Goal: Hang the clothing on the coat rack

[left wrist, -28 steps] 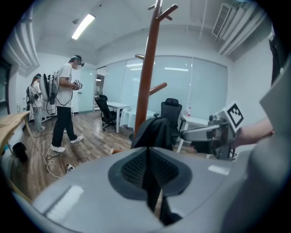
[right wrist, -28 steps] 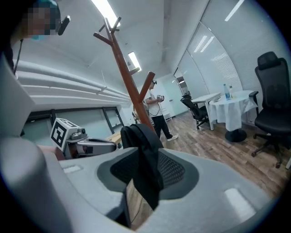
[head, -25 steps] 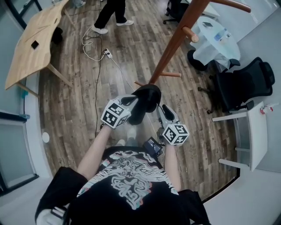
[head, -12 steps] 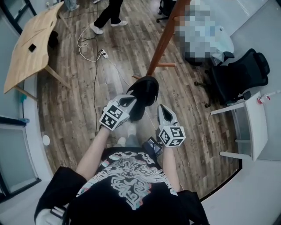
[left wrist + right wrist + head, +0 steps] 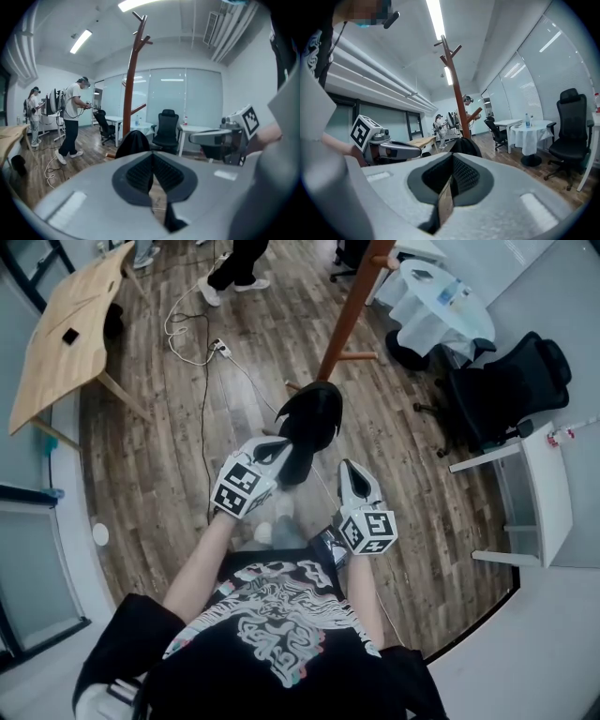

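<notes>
My left tool [image 5: 277,452] is closed. From the head view it seems to be pinching the black clothing [image 5: 307,423], though the cloth covers the tips there, so I can't be fully sure of the grip. In the left gripper view the pads meet, with a dark strip showing low in the slit beneath them. The clothing hangs bunched in the air just ahead of that tool, above the wooden floor [image 5: 187,456]. It is near the foot of the coat rack [image 5: 349,320] but not on it.

My right tool [image 5: 352,474] sits beside the left one, a little apart from the clothing. Its jaws are together with nothing between them, and only floor shows through the slit. The rack's brown pole rises ahead of both tools, its pegs bare.
</notes>
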Demonstrator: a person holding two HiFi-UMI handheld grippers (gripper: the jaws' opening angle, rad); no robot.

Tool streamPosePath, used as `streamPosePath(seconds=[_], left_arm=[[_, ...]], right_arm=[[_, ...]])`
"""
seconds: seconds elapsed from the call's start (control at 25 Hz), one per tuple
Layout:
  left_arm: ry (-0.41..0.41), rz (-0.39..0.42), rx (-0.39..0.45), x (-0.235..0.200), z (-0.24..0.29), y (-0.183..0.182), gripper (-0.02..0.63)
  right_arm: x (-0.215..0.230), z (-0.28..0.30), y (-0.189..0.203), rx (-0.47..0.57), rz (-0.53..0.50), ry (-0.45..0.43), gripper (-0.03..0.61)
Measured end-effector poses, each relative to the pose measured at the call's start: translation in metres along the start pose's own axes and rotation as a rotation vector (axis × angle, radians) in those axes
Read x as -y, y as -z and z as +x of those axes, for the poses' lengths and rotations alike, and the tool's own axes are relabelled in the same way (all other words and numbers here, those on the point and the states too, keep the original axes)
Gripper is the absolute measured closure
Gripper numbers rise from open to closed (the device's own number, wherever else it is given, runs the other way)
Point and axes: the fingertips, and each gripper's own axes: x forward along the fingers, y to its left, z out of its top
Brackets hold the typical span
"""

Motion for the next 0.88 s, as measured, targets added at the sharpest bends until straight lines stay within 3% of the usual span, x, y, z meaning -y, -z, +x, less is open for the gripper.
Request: streamPosePath(seconds=[0.16,0.56,0.88], left_arm=[[-0.018,0.007,0.034,0.007,-0.017,-0.005,0.624],[-0.03,-0.089,0.113,0.013,-0.046,-0.023,0.624],[-0.103,-0.082,0.12,0.026,-0.058,-0.026,0.625]], right_arm=[[-0.014,-0.013,-0.007,0.018,-0.03,0.007,0.578],[-0.024,-0.037,-0.022,0.045,-0.111,0.036,0.578],[-0.013,-0.058,-0.026,0.095,-0.042,0.028,0.578]])
